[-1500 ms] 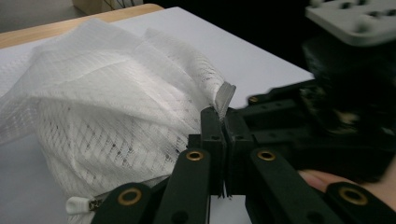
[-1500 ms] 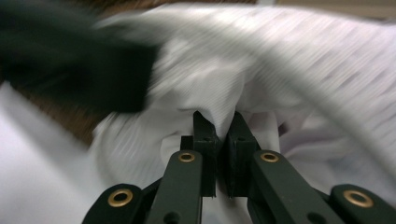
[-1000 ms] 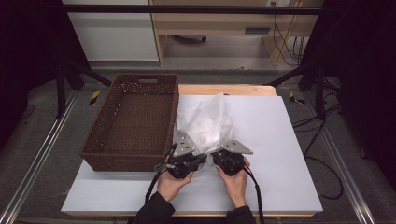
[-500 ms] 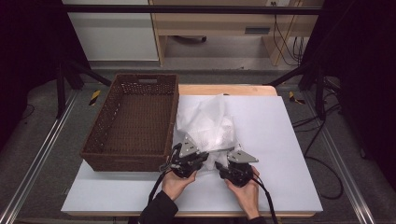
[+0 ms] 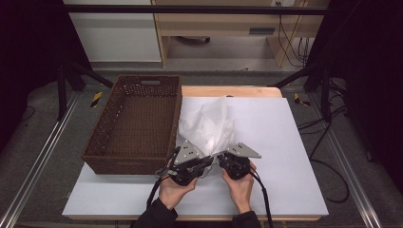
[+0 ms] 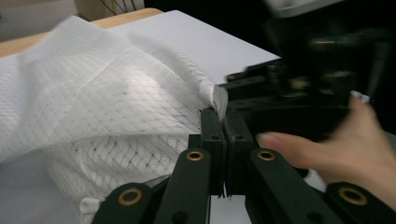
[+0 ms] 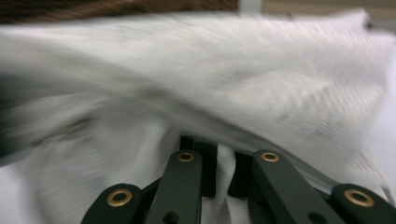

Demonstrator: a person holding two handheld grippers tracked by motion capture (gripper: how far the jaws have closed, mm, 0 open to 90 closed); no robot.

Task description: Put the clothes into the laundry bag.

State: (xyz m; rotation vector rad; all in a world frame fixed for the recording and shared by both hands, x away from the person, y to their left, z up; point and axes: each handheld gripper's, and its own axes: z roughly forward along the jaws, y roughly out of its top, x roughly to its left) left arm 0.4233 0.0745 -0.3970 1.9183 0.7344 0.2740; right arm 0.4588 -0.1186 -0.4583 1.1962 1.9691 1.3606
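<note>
Thin white mesh bag (image 5: 209,127), crinkly, bunched up beside the wicker basket (image 5: 135,123). Left gripper (image 6: 219,116) clamped on its near edge. Right gripper (image 7: 224,161) just closed, pinching a fold too

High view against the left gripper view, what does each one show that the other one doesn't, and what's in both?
High view alone: the brown wicker basket left of the white mesh cloth, the left gripper from above, and the floor around the table. Left gripper view alone: the cloth's grid weave close up and its edge pinched between the shut jaws. Both: the cloth, the white tabletop, and the right gripper beside the left one, gripping the same cloth.
</note>
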